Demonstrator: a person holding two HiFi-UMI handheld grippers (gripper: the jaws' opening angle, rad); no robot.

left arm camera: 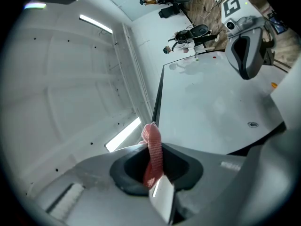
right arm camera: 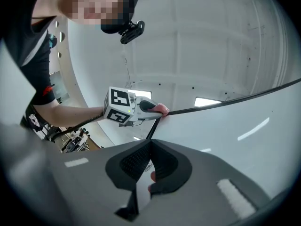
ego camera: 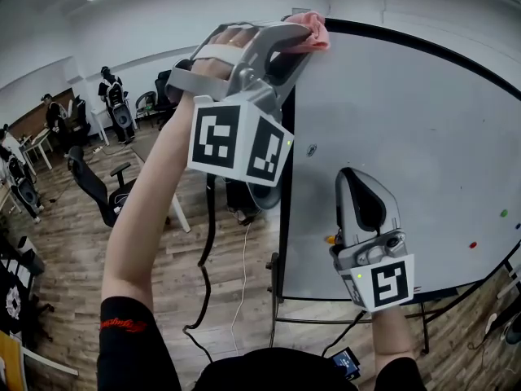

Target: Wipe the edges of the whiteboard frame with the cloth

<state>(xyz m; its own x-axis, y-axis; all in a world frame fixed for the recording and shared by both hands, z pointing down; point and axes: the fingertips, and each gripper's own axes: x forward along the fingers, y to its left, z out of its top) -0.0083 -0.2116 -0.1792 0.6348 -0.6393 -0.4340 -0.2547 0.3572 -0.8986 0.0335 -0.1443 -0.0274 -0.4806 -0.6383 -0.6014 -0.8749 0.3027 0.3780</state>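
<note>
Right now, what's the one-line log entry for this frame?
stage: wiping | left tool: shut on cloth, at whiteboard frame top left corner | right tool: shut, held lower, no cloth

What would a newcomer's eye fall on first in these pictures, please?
Most likely the pink cloth, pinched in the left gripper at the top left corner of the black frame. Next comes the big white whiteboard itself, with the right gripper held lower in front of it, jaws together.
</note>
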